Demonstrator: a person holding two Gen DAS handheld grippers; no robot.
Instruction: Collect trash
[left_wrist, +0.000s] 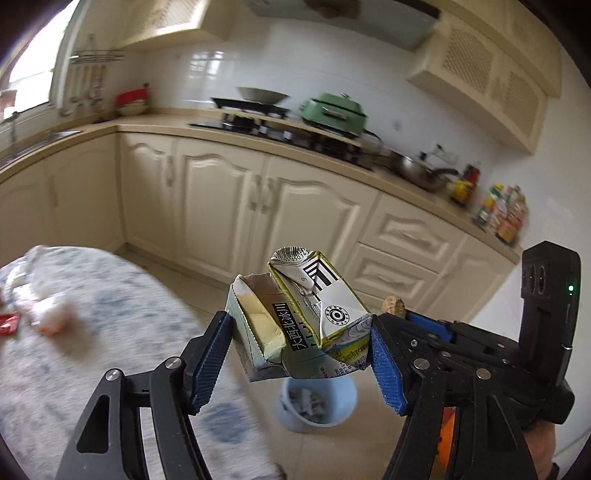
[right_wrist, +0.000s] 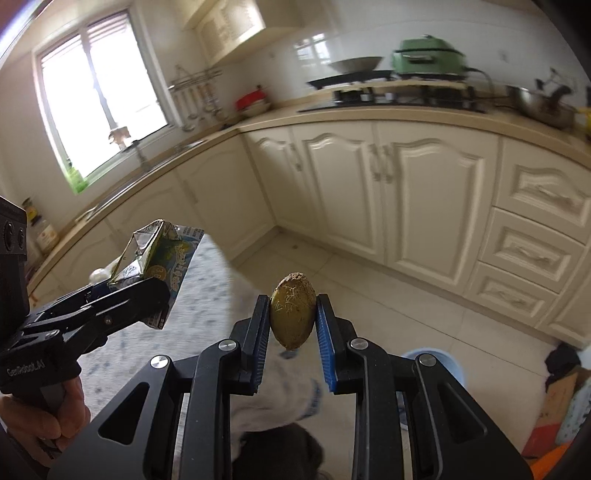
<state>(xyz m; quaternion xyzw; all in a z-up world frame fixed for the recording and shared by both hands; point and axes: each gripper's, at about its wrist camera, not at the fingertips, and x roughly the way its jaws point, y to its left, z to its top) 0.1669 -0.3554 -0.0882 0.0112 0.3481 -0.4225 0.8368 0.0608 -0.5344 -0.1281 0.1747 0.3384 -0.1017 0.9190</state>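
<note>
Two trash items being held clear of table. Crushed drink carton (left_wrist: 295, 317) being pinched between blue pads of left gripper (left_wrist: 301, 352), at picture centre in left wrist view. Light blue bin (left_wrist: 317, 404) being seen on floor at 6 o'clock of carton, scraps inside. Brown fibrous fruit pit (right_wrist: 293, 316) being clamped upright by right gripper (right_wrist: 293, 341). Patterned tablecloth (left_wrist: 110, 325) lying at 9 o'clock.

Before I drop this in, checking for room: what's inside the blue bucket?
The blue bucket holds some crumpled scraps; the crushed carton covers its far rim.
</note>
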